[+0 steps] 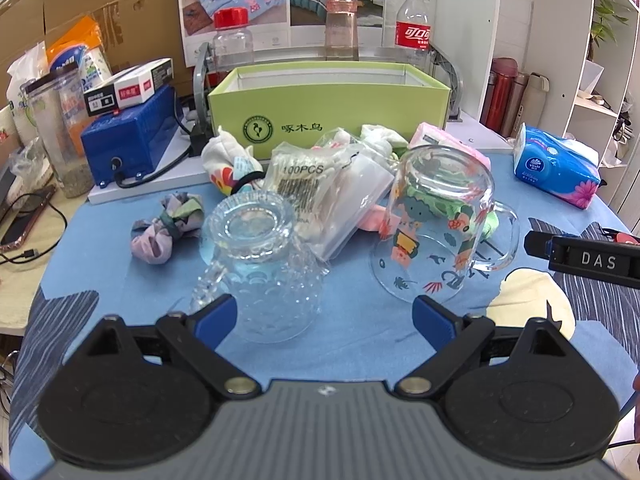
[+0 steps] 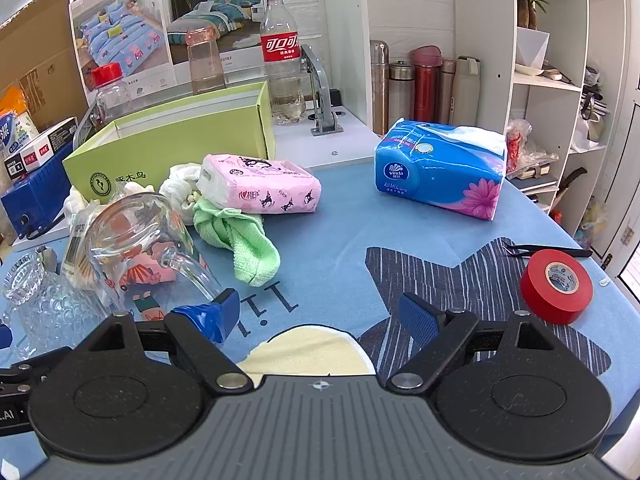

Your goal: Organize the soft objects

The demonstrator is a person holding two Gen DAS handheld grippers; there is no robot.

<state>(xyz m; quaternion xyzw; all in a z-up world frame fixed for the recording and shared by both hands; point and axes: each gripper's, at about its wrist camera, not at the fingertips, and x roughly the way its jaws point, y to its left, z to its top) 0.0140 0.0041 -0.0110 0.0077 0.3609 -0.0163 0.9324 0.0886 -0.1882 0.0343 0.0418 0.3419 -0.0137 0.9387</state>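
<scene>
Evidently nothing is in hand yet: the left gripper (image 1: pixel 324 318) has its jaws spread wide and empty over the blue cloth (image 1: pixel 360 344), and the right gripper (image 2: pixel 318 314) is likewise wide open and holds nothing. The soft things lie bunched at about twelve o'clock from the left gripper, just in front of the green box (image 1: pixel 328 96), which stands open-topped and looks like the place meant for them. Among them are a green towel (image 2: pixel 240 240), a pink tissue pack (image 2: pixel 264 188), a white rolled cloth (image 1: pixel 224 152) and a bag of cotton swabs (image 1: pixel 308 184); a knotted patterned cloth (image 1: pixel 166 228) lies apart at ten o'clock. A blue tissue pack (image 2: pixel 440 168) sits at one o'clock from the right gripper. Two upturned glass mugs, a clear glass mug (image 1: pixel 260 264) and a printed glass mug (image 1: pixel 436 224), stand between grippers and pile, so any reach probably has to go over or round them. A red tape roll (image 2: pixel 556 286) rests at three o'clock.
</scene>
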